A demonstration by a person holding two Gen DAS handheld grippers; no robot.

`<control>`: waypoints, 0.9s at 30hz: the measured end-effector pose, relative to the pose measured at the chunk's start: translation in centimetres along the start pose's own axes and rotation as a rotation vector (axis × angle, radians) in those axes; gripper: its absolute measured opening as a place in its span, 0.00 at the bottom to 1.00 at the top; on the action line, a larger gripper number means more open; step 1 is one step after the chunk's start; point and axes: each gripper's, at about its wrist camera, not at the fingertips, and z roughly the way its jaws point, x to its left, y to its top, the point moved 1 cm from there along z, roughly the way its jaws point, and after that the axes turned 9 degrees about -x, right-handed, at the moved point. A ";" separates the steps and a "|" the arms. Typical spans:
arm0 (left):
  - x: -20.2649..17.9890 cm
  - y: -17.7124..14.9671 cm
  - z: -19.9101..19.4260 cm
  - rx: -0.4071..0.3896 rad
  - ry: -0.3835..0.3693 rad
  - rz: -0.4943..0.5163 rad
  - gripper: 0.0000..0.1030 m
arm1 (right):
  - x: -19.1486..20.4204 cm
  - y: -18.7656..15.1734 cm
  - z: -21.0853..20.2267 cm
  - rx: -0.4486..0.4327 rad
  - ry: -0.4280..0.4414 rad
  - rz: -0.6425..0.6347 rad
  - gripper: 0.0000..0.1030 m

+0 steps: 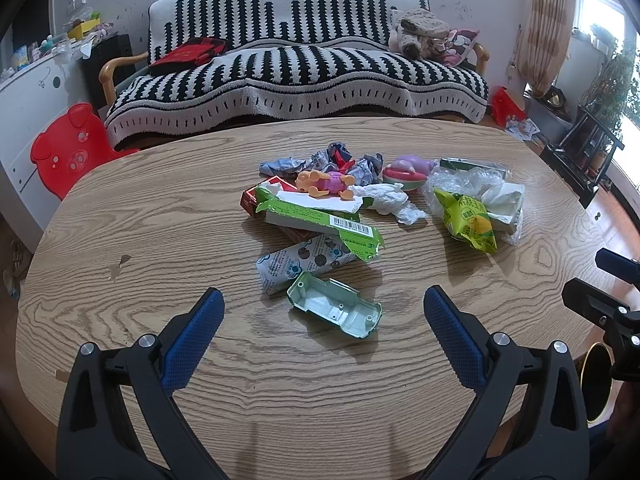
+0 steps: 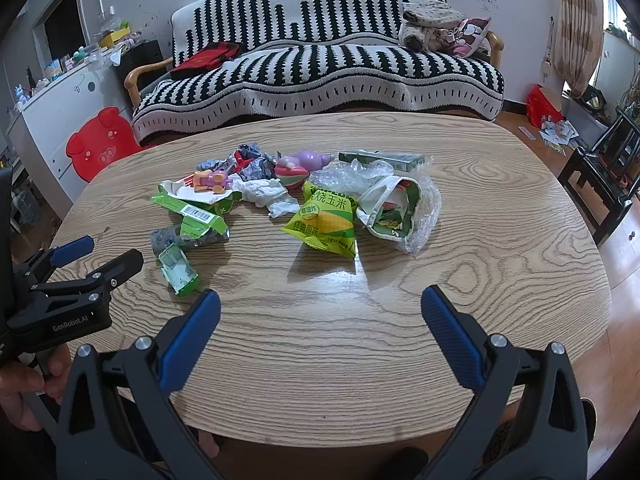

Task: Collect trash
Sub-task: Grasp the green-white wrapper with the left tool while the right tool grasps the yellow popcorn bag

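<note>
Both grippers hover over the near edge of the wooden table (image 1: 120,216), each with its fingers spread wide and holding nothing. The left gripper (image 1: 323,310) points straight at the trash: a small green plastic tray (image 1: 335,309) lies between and just ahead of its fingertips, with a crumpled white wrapper (image 1: 298,265) and a torn green carton (image 1: 320,216) beyond it. Ahead of the right gripper (image 2: 320,308) sits a yellow-green snack bag (image 2: 325,222), with clear plastic film (image 2: 420,216) further on to its right. Toys lie mixed into the pile, so a good first pick is probably the nearest loose piece. For the tray, I would lower the fingers astride its narrow width and close gently, since thin plastic likely flexes or skids.
</note>
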 end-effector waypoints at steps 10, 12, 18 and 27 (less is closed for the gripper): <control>1.7 1.0 1.3 0.046 -0.054 -0.107 0.94 | -1.7 1.2 2.2 0.024 0.089 0.122 0.94; 2.2 1.8 2.3 0.068 -0.071 -0.150 0.94 | -2.2 1.9 3.7 0.045 0.107 0.163 0.94; 3.6 3.6 7.7 0.164 -0.049 -0.266 0.94 | -3.0 3.0 9.2 0.138 0.116 0.255 0.91; 5.0 3.8 12.5 0.223 -0.063 -0.413 0.89 | -4.9 3.1 15.2 0.211 0.076 0.349 0.84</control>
